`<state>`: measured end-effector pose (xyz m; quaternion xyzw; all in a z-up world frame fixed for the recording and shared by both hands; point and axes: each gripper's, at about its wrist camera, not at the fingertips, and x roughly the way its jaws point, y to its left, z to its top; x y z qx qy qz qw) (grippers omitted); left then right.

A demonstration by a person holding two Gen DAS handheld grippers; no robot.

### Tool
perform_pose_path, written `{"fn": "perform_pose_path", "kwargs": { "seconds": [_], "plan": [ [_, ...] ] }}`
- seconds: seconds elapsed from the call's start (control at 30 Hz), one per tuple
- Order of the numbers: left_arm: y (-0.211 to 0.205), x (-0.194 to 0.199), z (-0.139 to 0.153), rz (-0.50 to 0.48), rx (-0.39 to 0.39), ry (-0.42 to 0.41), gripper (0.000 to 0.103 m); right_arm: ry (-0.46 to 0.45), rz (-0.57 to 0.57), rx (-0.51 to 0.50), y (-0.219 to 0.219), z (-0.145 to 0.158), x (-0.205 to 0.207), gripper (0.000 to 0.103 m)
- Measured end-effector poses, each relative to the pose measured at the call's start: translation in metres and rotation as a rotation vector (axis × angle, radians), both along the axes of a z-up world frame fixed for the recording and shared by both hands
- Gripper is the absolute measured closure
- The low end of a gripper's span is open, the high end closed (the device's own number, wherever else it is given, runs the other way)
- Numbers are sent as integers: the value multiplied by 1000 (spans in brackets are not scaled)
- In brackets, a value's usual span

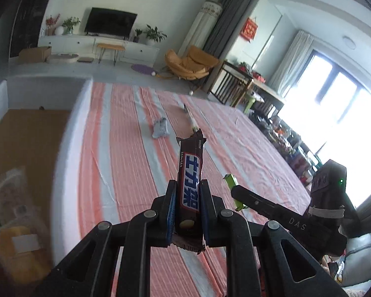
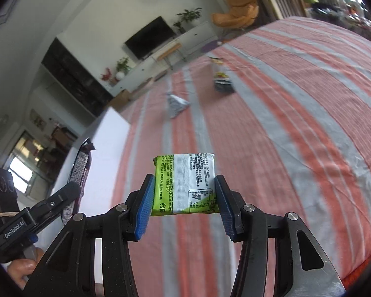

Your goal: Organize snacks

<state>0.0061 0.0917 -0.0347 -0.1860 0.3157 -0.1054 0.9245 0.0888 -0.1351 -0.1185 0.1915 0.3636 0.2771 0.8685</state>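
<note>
Left gripper (image 1: pixel 187 199) clamped on a brown chocolate bar (image 1: pixel 189 185), gripped near its lower end, raised above the striped bed (image 1: pixel 247 148) beside the white box (image 1: pixel 69 128) at the left edge. Probably light and fairly stiff, slick wrapper; best pinched across the flat faces. Right gripper (image 2: pixel 184 201) closed on a green snack packet (image 2: pixel 185 185), likewise aloft. Likely light, crinkly, crushable; gentle side pinch. Two more packets (image 2: pixel 175 104) lying near the far edge.

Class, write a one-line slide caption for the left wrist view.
Left gripper clamps a brown chocolate bar above the striped cloth, beside a box.
</note>
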Motion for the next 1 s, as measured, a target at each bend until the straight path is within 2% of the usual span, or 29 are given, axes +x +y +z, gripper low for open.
{"fn": "perform_pose_path", "kwargs": {
  "seconds": [0.1,0.2,0.23,0.27,0.33,0.37,0.4,0.43,0.5,0.57,0.67,0.7,0.77,0.83,0.9,1.0],
  "plan": [
    [47,-31,33,132,21,-71,86,-63,154,44,61,43,-11,52],
    [94,-53,47,299,123,-93,85,-98,290,68,127,76,-22,52],
    [109,-57,46,361,165,-74,85,-98,334,78,150,83,-23,52],
    [122,-60,43,425,210,-40,80,-99,375,83,171,89,-23,49],
    [145,-65,34,527,272,21,57,-106,415,58,203,98,-23,43],
    [153,-68,29,563,281,39,38,-113,412,53,209,101,-22,38],
    [159,-71,25,583,276,46,33,-119,398,57,209,103,-21,38],
    [162,-74,22,592,267,48,32,-125,382,62,204,103,-20,38],
    [158,-74,18,584,265,41,28,-151,333,43,183,98,-18,33],
    [143,-68,16,547,271,28,26,-178,252,-31,158,84,-11,33],
    [102,-53,16,420,254,3,23,-211,97,-213,112,43,5,32],
    [84,-46,17,367,250,-4,19,-208,39,-286,96,23,11,32],
    [47,-32,16,244,240,-17,12,-168,-84,-439,63,-16,25,32],
    [8,-14,6,121,227,1,7,-98,-177,-549,31,-50,38,32],
    [-26,8,-12,18,208,33,6,-45,-244,-598,2,-72,46,32],
    [-66,45,-51,-31,266,100,6,19,-321,-625,-30,-84,58,32]
  ]
}}
